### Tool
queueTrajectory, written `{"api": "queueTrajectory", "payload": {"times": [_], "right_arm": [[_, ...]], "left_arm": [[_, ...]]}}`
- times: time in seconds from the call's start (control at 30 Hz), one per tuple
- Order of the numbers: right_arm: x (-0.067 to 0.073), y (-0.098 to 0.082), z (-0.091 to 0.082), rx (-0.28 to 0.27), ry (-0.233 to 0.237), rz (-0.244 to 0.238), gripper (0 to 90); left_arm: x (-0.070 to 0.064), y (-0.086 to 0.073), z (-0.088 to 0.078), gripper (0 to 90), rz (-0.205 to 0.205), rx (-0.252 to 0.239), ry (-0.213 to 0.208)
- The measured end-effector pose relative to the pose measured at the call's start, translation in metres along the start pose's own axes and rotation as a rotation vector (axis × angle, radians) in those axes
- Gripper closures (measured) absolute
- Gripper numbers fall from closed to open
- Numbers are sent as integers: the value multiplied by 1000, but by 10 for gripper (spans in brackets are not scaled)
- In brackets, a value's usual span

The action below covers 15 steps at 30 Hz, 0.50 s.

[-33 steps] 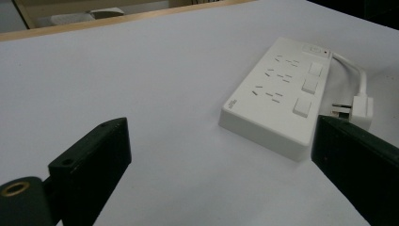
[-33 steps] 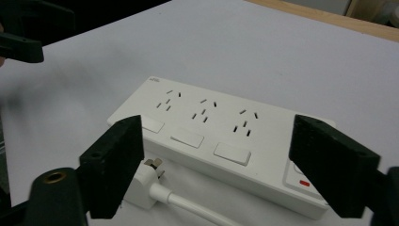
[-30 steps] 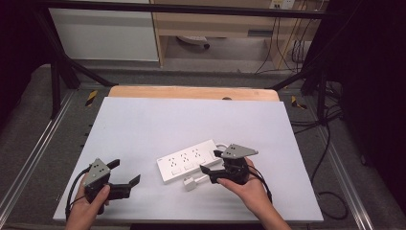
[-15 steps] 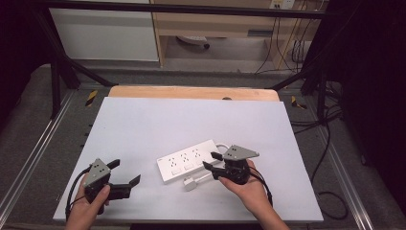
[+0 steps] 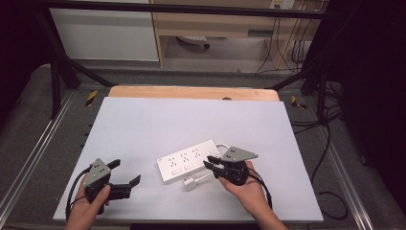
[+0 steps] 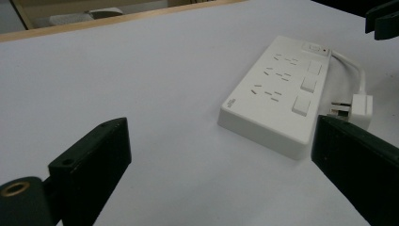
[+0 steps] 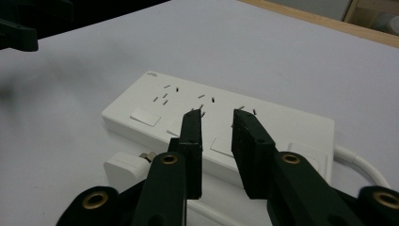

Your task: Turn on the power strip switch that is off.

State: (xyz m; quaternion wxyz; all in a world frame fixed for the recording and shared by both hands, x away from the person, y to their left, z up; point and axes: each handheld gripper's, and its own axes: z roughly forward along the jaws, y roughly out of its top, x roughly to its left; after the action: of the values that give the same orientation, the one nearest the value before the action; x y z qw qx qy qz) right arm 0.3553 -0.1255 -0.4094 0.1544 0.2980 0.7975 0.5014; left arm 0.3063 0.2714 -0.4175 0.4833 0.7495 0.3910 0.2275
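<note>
A white power strip [image 5: 189,160] lies slantwise on the white table, its sockets and switches facing up. Its short cable loops back to a white plug [image 5: 190,183] that lies on the table by the strip's near side. My right gripper [image 5: 209,161] hovers at the strip's right end, jaws a narrow gap apart with nothing between them. In the right gripper view the right gripper [image 7: 216,117] points over the strip [image 7: 155,96], and the plug [image 7: 123,168] lies low at the left. My left gripper [image 5: 125,171] stands open at the front left. Between the left gripper's [image 6: 221,165] wide jaws the strip [image 6: 277,94] lies farther off.
The white table top [image 5: 191,120] has a wooden strip [image 5: 191,92] along its far edge. Metal frame rails [image 5: 43,143] run down both sides. Cables [image 5: 325,143] hang at the right, off the table.
My right gripper has edged slightly forward toward the power strip's end. The left gripper, the strip and the plug have stayed put.
</note>
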Motion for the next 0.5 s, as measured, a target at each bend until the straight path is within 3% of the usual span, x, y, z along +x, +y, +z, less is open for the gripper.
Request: {"api": "queueTrajectory", "payload": {"times": [0.5], "right_arm": [[2,-6,6,12,-1,-15,850]], "left_arm": [[-1,0,0,54,9,3,-4]]}}
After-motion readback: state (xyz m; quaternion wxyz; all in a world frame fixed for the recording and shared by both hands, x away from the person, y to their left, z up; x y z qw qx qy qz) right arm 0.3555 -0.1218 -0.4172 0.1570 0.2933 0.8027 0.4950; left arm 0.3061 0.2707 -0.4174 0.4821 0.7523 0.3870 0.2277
